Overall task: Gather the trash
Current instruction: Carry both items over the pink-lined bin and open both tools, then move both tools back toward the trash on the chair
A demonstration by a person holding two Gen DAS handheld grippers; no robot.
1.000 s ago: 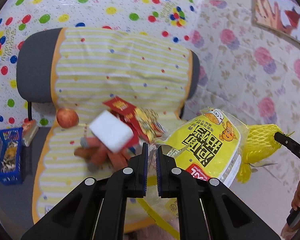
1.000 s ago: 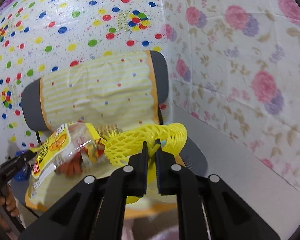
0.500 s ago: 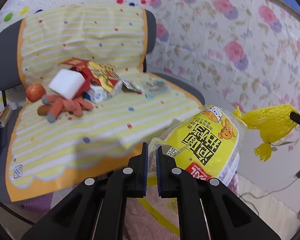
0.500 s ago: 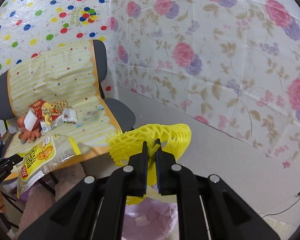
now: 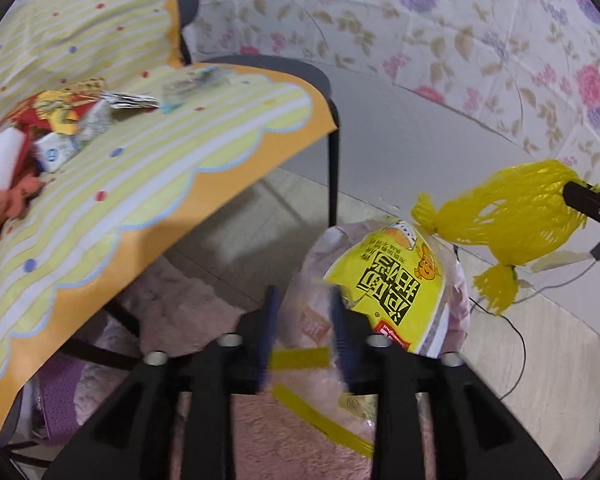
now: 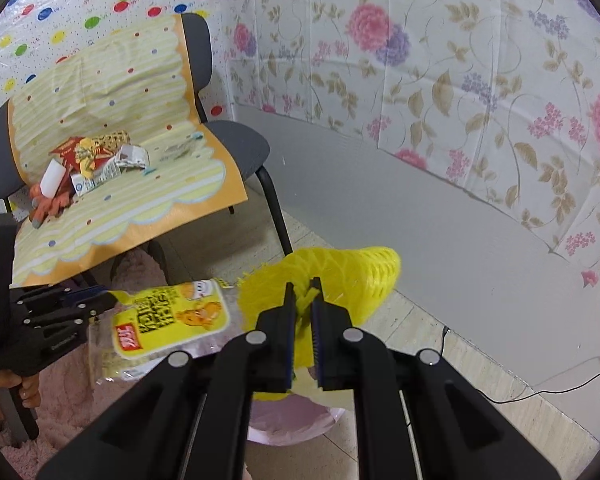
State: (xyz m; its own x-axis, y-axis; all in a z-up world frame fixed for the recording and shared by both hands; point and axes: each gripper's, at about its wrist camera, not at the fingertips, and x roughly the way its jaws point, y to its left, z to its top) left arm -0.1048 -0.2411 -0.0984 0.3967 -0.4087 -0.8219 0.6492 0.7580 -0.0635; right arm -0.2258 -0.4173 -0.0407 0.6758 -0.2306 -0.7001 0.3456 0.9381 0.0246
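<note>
My left gripper [image 5: 304,314] points down and its jaws are opening. The clear end of a yellow snack bag [image 5: 392,276] lies loose between them, above a pink-lined trash bin [image 6: 296,420]. In the right wrist view the snack bag [image 6: 172,320] hangs just off the left gripper [image 6: 106,296], tilted over the bin. My right gripper [image 6: 302,292] is shut on a yellow foam net [image 6: 340,276], held to the right of the bag. The left wrist view shows the net [image 5: 508,216] hanging from the right gripper's fingertips [image 5: 584,198].
A grey chair with a yellow striped cover [image 6: 140,200] stands to the left, holding a pile of wrappers, a carton, a white block and an orange plush toy [image 6: 88,168]. A pink rug [image 6: 80,408] lies under it. A cable [image 6: 540,386] runs along the floral wall.
Both grippers have swung away from the chair and down over the pink bin. The left jaws have parted from the snack bag. The right jaws stay shut on the net.
</note>
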